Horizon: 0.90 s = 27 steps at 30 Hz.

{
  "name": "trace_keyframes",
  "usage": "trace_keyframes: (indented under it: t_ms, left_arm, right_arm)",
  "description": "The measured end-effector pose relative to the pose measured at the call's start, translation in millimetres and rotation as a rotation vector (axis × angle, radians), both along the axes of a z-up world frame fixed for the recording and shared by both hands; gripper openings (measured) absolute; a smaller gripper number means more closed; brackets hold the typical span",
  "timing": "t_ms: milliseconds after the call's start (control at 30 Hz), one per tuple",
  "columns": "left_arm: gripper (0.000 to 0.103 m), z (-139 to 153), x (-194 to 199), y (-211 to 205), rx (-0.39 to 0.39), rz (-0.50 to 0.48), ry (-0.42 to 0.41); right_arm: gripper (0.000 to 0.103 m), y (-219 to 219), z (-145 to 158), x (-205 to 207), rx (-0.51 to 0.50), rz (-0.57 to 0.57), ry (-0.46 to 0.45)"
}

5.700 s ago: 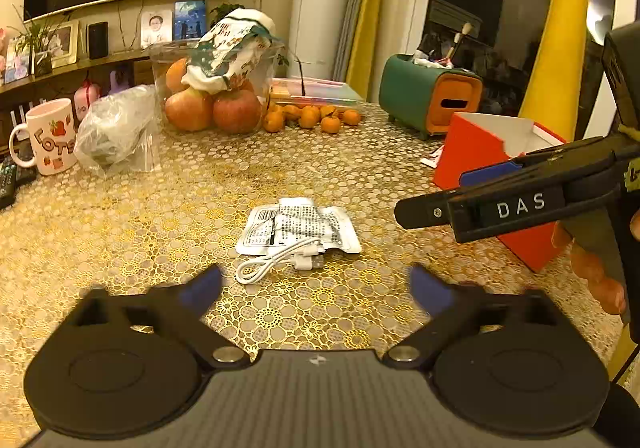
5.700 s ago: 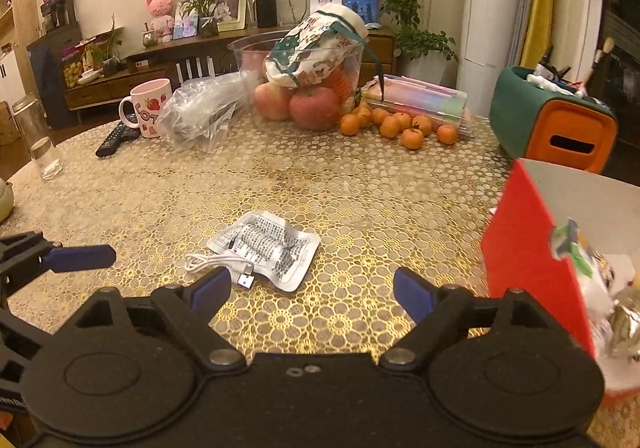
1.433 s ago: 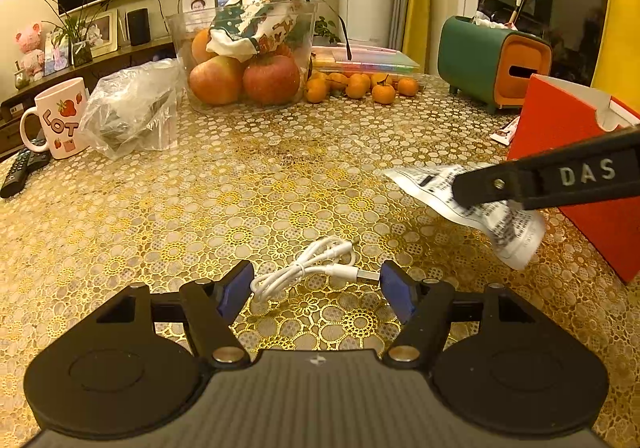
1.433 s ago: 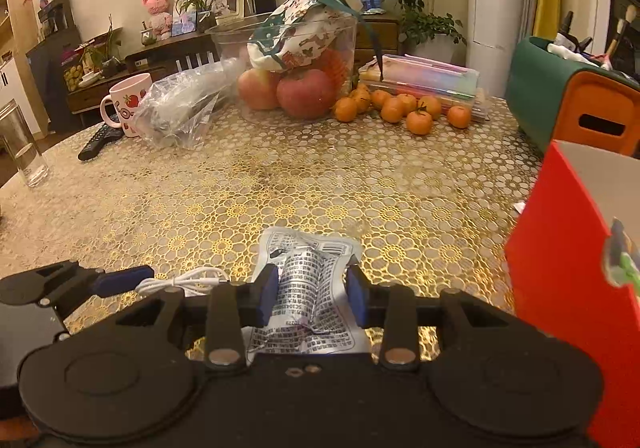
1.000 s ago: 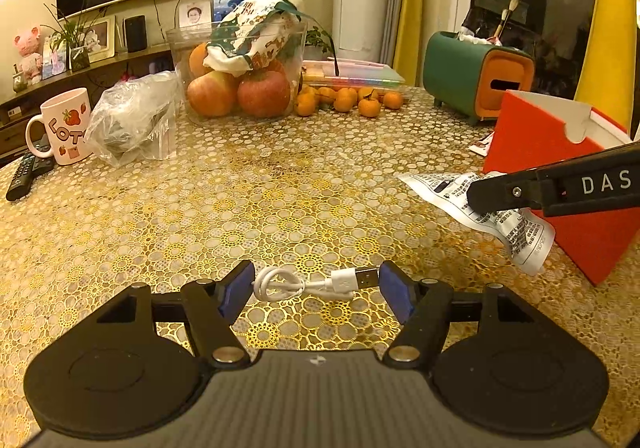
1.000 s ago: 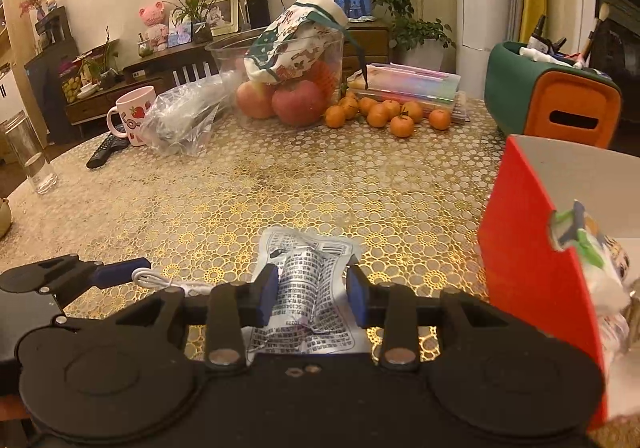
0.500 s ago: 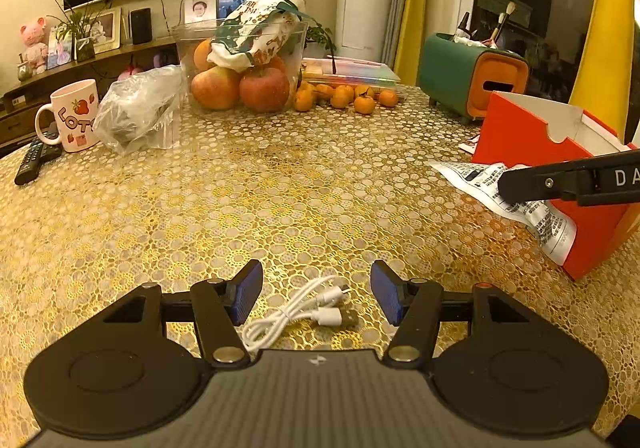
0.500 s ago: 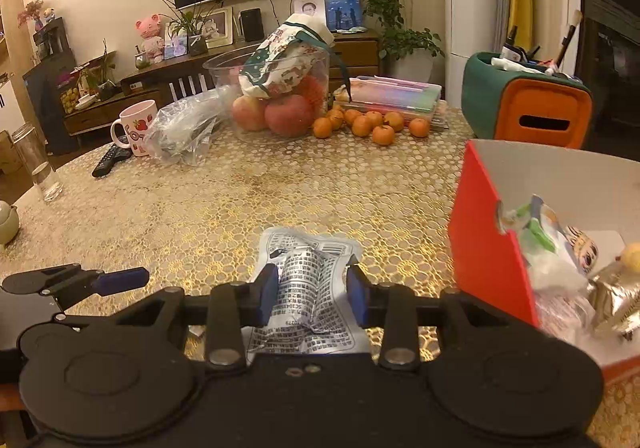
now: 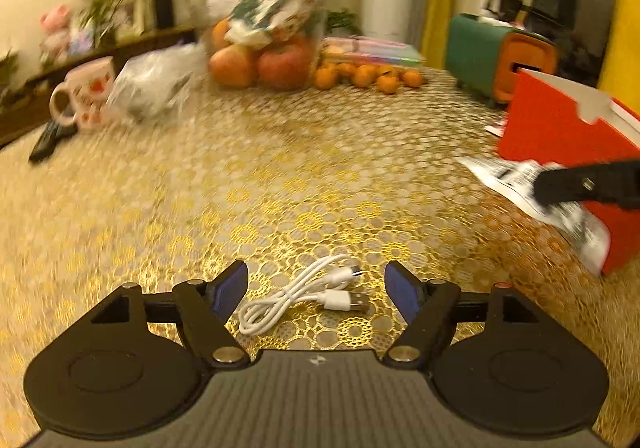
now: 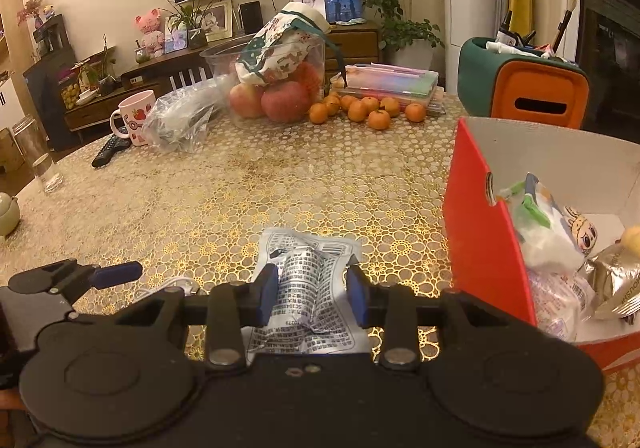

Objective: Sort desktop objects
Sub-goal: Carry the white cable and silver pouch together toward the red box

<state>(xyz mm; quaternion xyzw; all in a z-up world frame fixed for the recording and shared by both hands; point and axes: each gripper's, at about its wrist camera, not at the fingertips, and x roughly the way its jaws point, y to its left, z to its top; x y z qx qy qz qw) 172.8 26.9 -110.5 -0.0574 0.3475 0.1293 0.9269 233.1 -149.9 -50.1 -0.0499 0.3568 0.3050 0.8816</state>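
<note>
My right gripper (image 10: 312, 294) is shut on a white printed foil packet (image 10: 308, 288) and holds it above the table, just left of the open red box (image 10: 480, 248). The packet (image 9: 520, 184) and one right finger (image 9: 592, 184) also show at the right of the left wrist view, in front of the red box (image 9: 560, 136). My left gripper (image 9: 316, 288) is open, its fingers on either side of a coiled white USB cable (image 9: 304, 296) that lies on the gold tablecloth. In the right wrist view the cable (image 10: 168, 284) is mostly hidden.
The red box holds several snack packets (image 10: 552, 236). At the back stand a fruit bowl (image 10: 276, 88), small oranges (image 10: 368, 108), a clear plastic bag (image 10: 180, 116), a mug (image 10: 134, 116), a remote (image 10: 110, 150) and a green-orange holder (image 10: 520, 84). A glass (image 10: 46, 168) stands far left.
My right gripper has carried the packet right, up beside the red box. My left gripper has opened slightly around the cable, which has uncurled and shifted a little on the cloth.
</note>
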Motion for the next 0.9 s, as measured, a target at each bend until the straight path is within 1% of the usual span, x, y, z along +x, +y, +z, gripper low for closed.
trace_keyframes:
  t_ms: [67, 100, 233, 267, 300, 367, 400, 467, 500, 600, 900]
  left_arm:
    - [0.075, 0.4, -2.0, 3.0, 0.01, 0.059, 0.002]
    - [0.075, 0.5, -5.4, 5.0, 0.0, 0.084, -0.003]
    - [0.075, -3.6, -16.9, 9.1, -0.092, 0.151, 0.0]
    - [0.076, -5.4, -17.7, 8.5, -0.115, 0.159, 0.006]
    - [0.079, -6.6, -16.3, 5.5, -0.107, 0.165, 0.009]
    - [0.08, -7.2, -12.4, -0.5, -0.074, 0.167, 0.018]
    - [0.08, -7.8, -11.1, -2.7, -0.063, 0.169, 0.019]
    - [0.083, -9.6, -7.7, -6.8, -0.051, 0.169, 0.022]
    - [0.083, -10.5, -5.5, -9.3, -0.045, 0.164, 0.02]
    - [0.083, -13.4, 3.3, -16.6, 0.009, 0.155, 0.03]
    - [0.083, -14.7, 18.8, -11.4, 0.012, 0.157, 0.019]
  right_arm:
    - [0.036, -0.6, -1.9, 1.4, 0.001, -0.001, 0.004]
    - [0.036, -1.1, -2.6, 2.1, 0.001, -0.001, 0.006]
    - [0.036, -3.0, -7.8, 4.9, 0.001, 0.002, 0.015]
    - [0.036, -3.1, -8.9, 5.5, 0.002, 0.002, 0.018]
    - [0.036, -3.5, -9.8, 5.7, 0.004, 0.002, 0.02]
    - [0.036, -4.1, -10.8, 5.3, 0.008, 0.003, 0.021]
    - [0.036, -5.0, -11.2, 5.4, 0.01, 0.005, 0.02]
    - [0.036, -7.2, -12.5, 5.9, 0.009, 0.007, 0.021]
    - [0.036, -8.3, -13.3, 6.4, 0.009, 0.006, 0.023]
    - [0.037, -12.3, -16.1, 9.6, 0.01, -0.001, 0.029]
    - [0.037, -14.9, -22.6, 15.1, 0.007, -0.003, 0.036]
